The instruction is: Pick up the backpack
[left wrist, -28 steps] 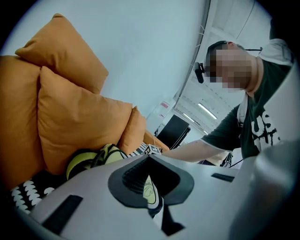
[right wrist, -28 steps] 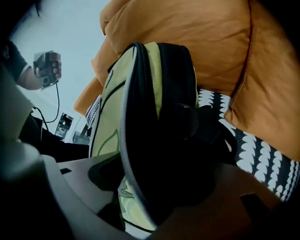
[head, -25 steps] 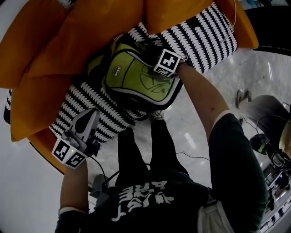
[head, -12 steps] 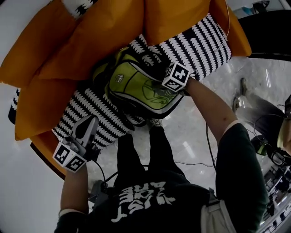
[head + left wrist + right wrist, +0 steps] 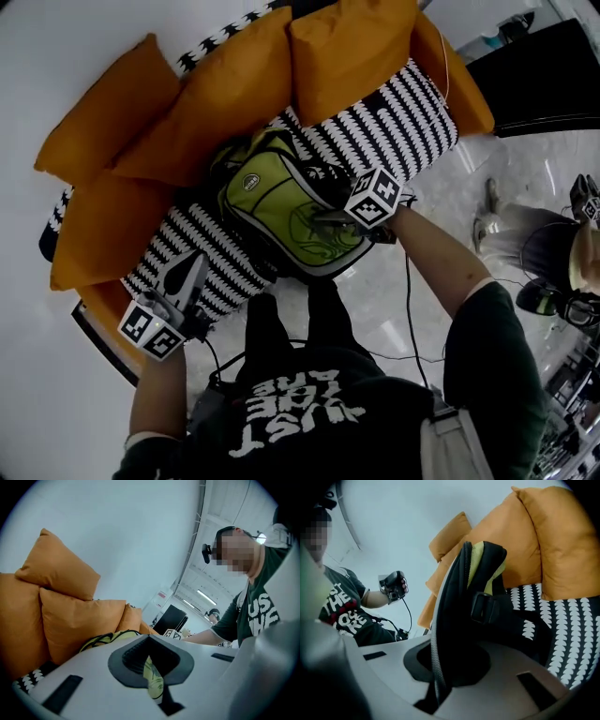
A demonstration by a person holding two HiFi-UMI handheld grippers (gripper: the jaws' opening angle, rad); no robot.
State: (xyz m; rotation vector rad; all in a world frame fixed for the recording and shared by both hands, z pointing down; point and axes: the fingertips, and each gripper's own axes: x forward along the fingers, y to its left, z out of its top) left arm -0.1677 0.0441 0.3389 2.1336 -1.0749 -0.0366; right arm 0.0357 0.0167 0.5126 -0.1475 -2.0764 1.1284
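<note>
Right tongs clamped on backpack strap, open earlier; backpack lifted higher over sofa. Left tongs closed, empty, also raised.

A sofa with a black-and-white patterned seat stands on a pale glossy floor; orange cushions lean along its back, touching one another; a black cabinet stands near its end; behind, a plain white wall.

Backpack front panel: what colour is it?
The backpack front is lime green with black edging. The head view shows it best.
</note>
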